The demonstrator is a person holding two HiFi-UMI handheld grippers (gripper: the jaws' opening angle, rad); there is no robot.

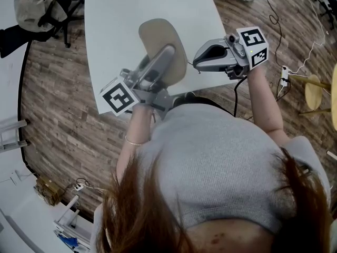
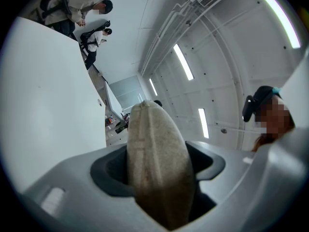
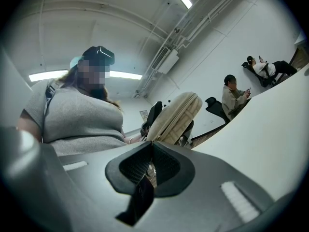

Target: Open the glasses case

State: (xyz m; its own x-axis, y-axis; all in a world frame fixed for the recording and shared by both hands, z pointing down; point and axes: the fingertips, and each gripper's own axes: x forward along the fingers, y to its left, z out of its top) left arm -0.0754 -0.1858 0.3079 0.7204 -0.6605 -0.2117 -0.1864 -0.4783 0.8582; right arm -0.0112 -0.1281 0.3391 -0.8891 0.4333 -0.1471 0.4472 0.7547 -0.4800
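A beige oval glasses case point(image 1: 162, 44) is held up over the near edge of the white table point(image 1: 121, 15). My left gripper point(image 1: 160, 62) is shut on it, one jaw on each flat side. In the left gripper view the case point(image 2: 157, 149) fills the gap in the left gripper point(image 2: 159, 167) and stands on edge. My right gripper point(image 1: 196, 62) is shut, its tip close beside the case's right rim. In the right gripper view the pads of the right gripper point(image 3: 152, 151) meet, with the case point(image 3: 176, 112) just beyond them. Nothing shows between them.
A seated person point(image 1: 31, 7) is at the table's far left end. A wooden stool point(image 1: 313, 91) and a power strip with cables point(image 1: 284, 75) are on the plank floor at the right. The person's grey-clad body fills the lower head view.
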